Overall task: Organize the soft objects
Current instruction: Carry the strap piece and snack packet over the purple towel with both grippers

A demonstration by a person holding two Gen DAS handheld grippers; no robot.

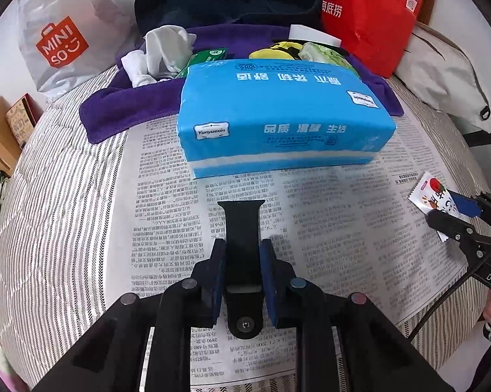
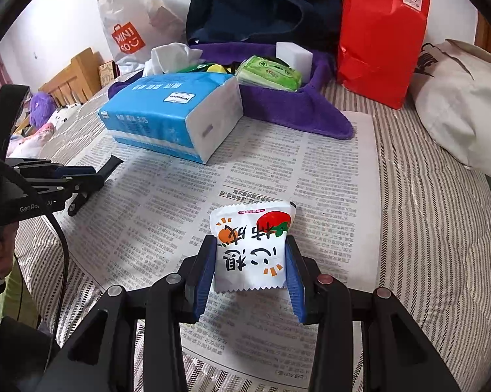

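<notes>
A blue tissue pack [image 1: 283,116] lies on the newspaper [image 1: 327,228]; it also shows in the right wrist view [image 2: 170,114]. My left gripper [image 1: 242,261] is shut on a black strap [image 1: 243,225], just short of the pack. My right gripper [image 2: 250,271] is shut on a small white snack packet [image 2: 250,248] with fruit print, held just above the newspaper [image 2: 278,170]. That packet [image 1: 431,196] shows at the right in the left wrist view. A purple towel [image 2: 294,104] behind the pack holds a white cloth [image 2: 173,54], a green wipes pack [image 2: 270,73] and a white block [image 2: 292,54].
A red paper bag [image 2: 382,32], a dark bag [image 2: 261,6], a Miniso plastic bag [image 1: 62,42] and a beige cloth bag [image 2: 461,104] stand along the back of the striped bed [image 2: 425,228]. Plush toys [image 2: 42,111] lie at the far left.
</notes>
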